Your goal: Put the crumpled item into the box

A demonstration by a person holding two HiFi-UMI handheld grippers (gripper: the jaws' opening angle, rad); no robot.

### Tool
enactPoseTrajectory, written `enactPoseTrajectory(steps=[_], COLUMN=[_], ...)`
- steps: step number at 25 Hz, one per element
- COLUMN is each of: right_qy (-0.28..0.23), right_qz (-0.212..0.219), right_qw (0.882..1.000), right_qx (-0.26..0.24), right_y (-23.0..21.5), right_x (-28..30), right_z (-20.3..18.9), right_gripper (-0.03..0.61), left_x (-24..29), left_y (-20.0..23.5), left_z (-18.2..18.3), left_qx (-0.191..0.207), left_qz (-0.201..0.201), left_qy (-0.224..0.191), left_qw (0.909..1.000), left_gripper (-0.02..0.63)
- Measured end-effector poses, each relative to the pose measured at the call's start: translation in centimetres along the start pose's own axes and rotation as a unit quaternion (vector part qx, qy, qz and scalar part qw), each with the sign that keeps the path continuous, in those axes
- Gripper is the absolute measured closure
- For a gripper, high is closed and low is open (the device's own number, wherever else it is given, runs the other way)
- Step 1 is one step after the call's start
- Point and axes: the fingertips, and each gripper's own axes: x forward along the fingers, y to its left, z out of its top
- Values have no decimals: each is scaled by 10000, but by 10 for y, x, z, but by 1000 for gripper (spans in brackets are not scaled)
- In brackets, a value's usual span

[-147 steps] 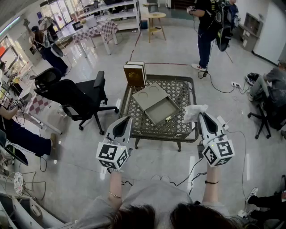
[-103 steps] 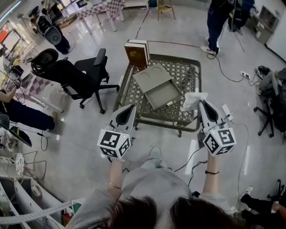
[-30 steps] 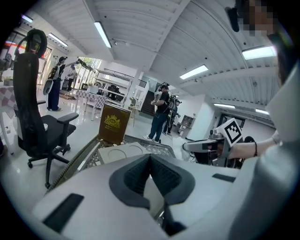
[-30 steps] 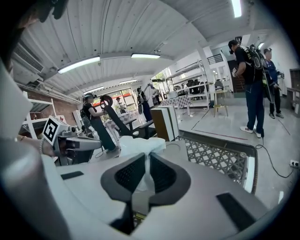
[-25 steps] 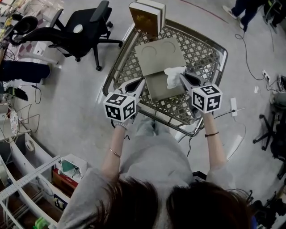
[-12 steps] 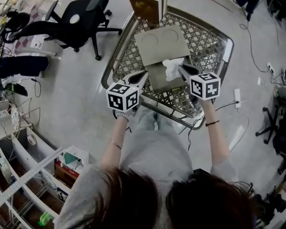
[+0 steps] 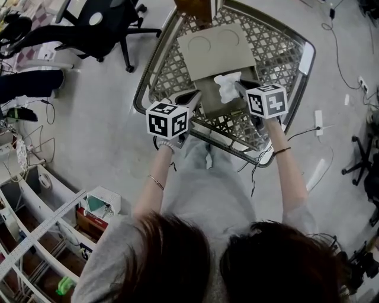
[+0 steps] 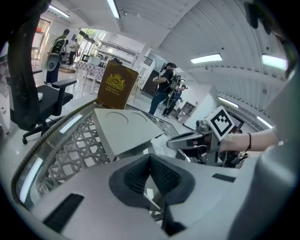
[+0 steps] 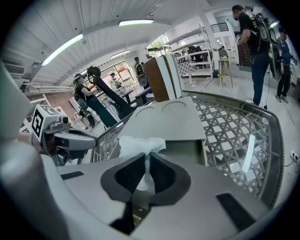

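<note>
A crumpled white tissue (image 7: 227, 86) (image 9: 139, 144) hangs from my right gripper (image 7: 238, 90) (image 9: 146, 161), which is shut on it. It is held just above the open tray (image 7: 214, 108) (image 9: 186, 152) of a flat grey box, whose lid (image 7: 216, 46) (image 9: 164, 119) with two round dents is slid toward the far side. My left gripper (image 7: 194, 96) (image 8: 150, 161) is shut with nothing between its pads, at the tray's left edge. In the left gripper view the tissue (image 8: 160, 140) shows beside the right gripper (image 8: 194, 139).
The box lies on a lattice-topped metal table (image 7: 273, 56) (image 9: 234, 136). A brown upright book box (image 7: 198, 7) (image 8: 116, 86) stands at its far end. A black office chair (image 7: 95, 23) is to the left; cables and a power strip (image 7: 318, 121) lie on the floor at right. People stand farther off.
The person has walked up to the table. Both grippers moved forward from in front of it to over the box, the right one carrying the tissue throughout.
</note>
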Motion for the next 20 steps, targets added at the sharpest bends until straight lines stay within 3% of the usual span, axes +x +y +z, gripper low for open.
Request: enactPoseTrajectory(steps=[5, 20], right_qy=[345, 1076], right_qz=[-81, -236], right_qw=[9994, 9935], right_qx=[59, 280], right_y=[-7, -17], right_x=[10, 35], right_z=[-9, -26], right_gripper=[529, 529], left_x=[7, 12], left_y=[-4, 0], left_z=[-6, -17], left_qx=[41, -114], left_qz=[-187, -238], left_qy=[110, 238], left_qw=[9998, 9994], left_gripper=[597, 597])
